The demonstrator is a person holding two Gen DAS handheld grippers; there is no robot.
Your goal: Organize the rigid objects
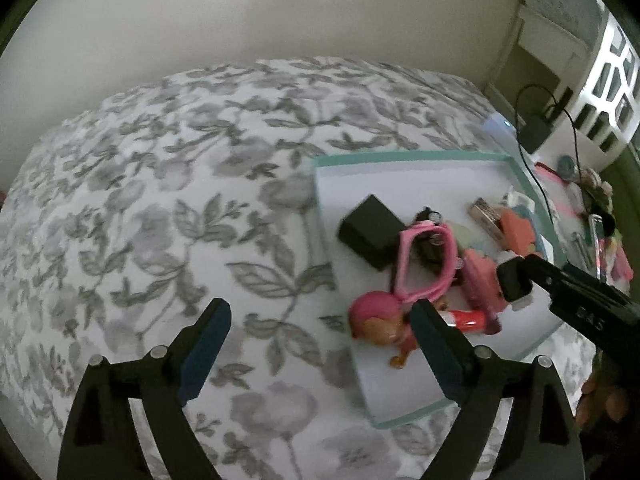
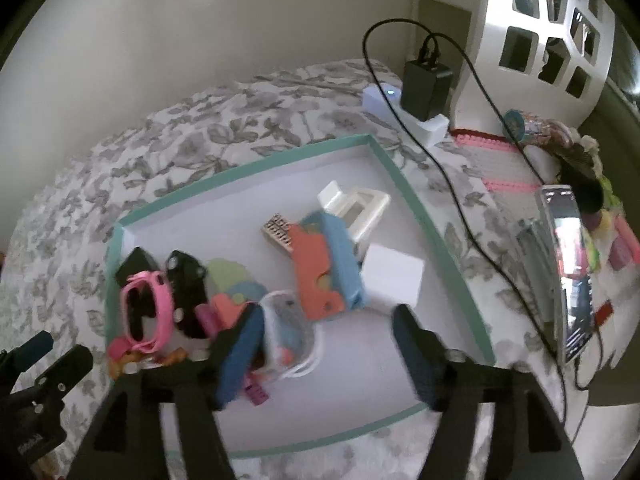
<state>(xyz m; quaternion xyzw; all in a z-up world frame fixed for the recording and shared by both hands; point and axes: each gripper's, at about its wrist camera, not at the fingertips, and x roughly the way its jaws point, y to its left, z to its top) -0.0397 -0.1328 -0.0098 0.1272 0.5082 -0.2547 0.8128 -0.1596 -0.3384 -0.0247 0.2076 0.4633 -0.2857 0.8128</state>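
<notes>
A shallow white box with a teal rim (image 1: 400, 157) (image 2: 416, 204) lies on the flowered bedspread and holds several small items: a black box (image 1: 370, 232), pink toy glasses (image 1: 424, 264) (image 2: 146, 308), a pink-haired doll (image 1: 380, 324), an orange and blue piece (image 2: 324, 264), a white cube (image 2: 394, 276) and a white frame (image 2: 366, 208). My left gripper (image 1: 320, 344) is open above the bedspread at the box's left edge. My right gripper (image 2: 324, 352) is open over the box's near part; its tip (image 1: 516, 284) reaches in from the right in the left wrist view.
The flowered bedspread (image 1: 160, 200) stretches to the left. To the right of the box lie a black charger with cables (image 2: 426, 80), a white power strip (image 2: 404, 118), a white lattice basket (image 2: 552, 32), a shiny phone-like object (image 2: 572, 272) and colourful clutter (image 2: 608, 240).
</notes>
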